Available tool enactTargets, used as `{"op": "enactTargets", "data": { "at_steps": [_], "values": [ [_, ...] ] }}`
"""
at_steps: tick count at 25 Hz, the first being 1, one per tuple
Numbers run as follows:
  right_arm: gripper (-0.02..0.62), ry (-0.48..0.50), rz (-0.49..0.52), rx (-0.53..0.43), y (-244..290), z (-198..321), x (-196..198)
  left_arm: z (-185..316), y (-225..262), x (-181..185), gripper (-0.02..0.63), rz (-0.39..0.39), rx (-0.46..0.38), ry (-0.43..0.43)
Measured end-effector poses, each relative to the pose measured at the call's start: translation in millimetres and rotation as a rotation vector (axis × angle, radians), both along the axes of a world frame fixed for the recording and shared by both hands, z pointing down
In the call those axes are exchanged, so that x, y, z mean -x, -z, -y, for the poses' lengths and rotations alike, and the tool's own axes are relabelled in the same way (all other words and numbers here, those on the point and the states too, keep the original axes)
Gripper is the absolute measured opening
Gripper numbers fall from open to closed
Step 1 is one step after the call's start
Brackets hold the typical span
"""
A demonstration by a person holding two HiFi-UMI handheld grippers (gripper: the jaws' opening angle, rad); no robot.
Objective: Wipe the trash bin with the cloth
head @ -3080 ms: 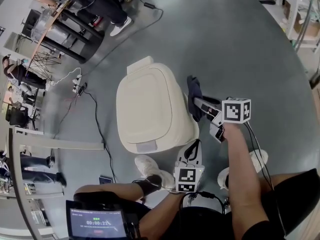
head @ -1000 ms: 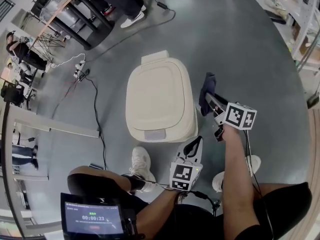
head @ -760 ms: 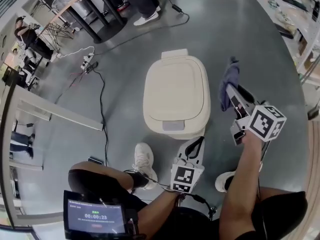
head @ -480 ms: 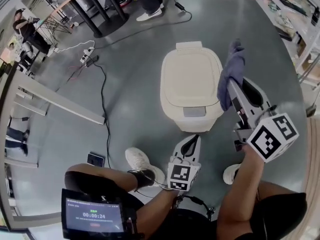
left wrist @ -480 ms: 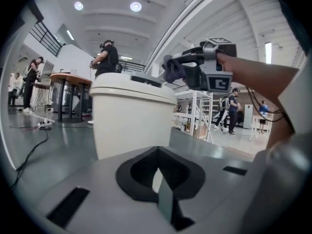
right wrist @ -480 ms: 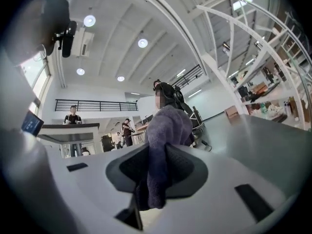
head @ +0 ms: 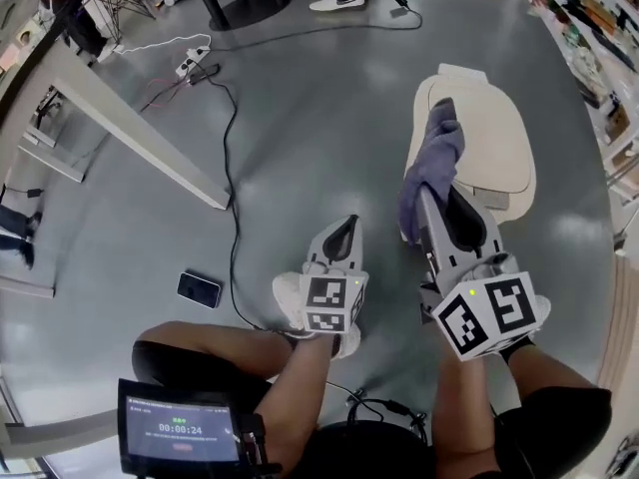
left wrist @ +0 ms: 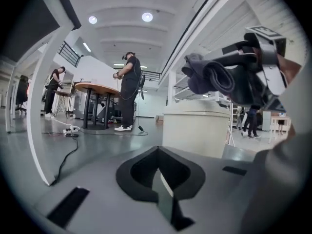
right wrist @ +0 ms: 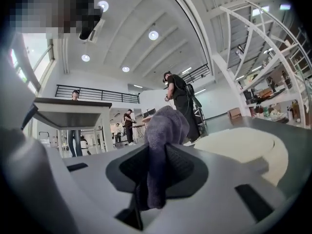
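The cream trash bin (head: 494,143) stands on the grey floor at the upper right of the head view, its flat lid closed; it also shows as a cream cylinder, the bin (left wrist: 197,130), in the left gripper view, and its lid (right wrist: 239,145) lies to the right in the right gripper view. My right gripper (head: 431,196) is shut on a purple-grey cloth (head: 431,163), which bunches out of the jaws over the bin's left edge; the cloth (right wrist: 163,130) fills the jaw gap. My left gripper (head: 342,232) is shut and empty, lower left of the bin, its jaws pressed together.
A black cable (head: 232,148) runs across the floor to a power strip (head: 195,60). A phone (head: 199,289) lies on the floor at the left. A long table leg frame (head: 120,118) crosses the upper left. Shelving (head: 589,28) lines the right side. People stand in the distance.
The head view has swung so the bin moved from centre to upper right. My right gripper with the cloth rose from the bin's right side to above its lid edge.
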State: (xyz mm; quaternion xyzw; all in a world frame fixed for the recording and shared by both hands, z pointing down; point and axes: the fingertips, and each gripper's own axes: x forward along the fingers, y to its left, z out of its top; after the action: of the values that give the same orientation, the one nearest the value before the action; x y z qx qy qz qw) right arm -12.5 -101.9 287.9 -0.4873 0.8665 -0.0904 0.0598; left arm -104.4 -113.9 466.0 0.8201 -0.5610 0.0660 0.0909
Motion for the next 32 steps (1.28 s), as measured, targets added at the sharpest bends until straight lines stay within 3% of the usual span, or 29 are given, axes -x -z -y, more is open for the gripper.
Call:
{"op": "enactTargets", "data": {
  "at_steps": [3, 7, 13, 19, 25, 32],
  "values": [
    [0.089, -0.025, -0.027, 0.061, -40.3, 2.0, 25.4, 13.9, 5.0, 27.0, 0.0, 0.041, -0.046, 0.019],
    [0.088, -0.049, -0.093, 0.111, -81.6, 15.6, 38.7, 29.4, 16.5, 50.0, 0.0, -0.016, -0.058, 0.066],
    [0.089, -0.171, 0.015, 0.212, -124.8, 31.3, 28.2, 61.6, 32.5, 59.3, 0.0, 0.004, -0.099, 0.1],
    [0.087, -0.254, 0.157, 0.282, -147.7, 51.9, 18.6, 80.6, 55.0, 36.6, 0.0, 0.054, -0.131, -0.027],
    [0.087, -0.348, 0.245, 0.288, -154.5, 61.5, 9.8, 86.3, 48.4, 37.2, 0.0, -0.011, -0.108, -0.025],
    [0.087, -0.405, 0.241, 0.336, -182.7, 60.2, 5.9, 90.0, 33.3, 37.9, 0.0, -0.058, -0.09, -0.051]
  ]
}}
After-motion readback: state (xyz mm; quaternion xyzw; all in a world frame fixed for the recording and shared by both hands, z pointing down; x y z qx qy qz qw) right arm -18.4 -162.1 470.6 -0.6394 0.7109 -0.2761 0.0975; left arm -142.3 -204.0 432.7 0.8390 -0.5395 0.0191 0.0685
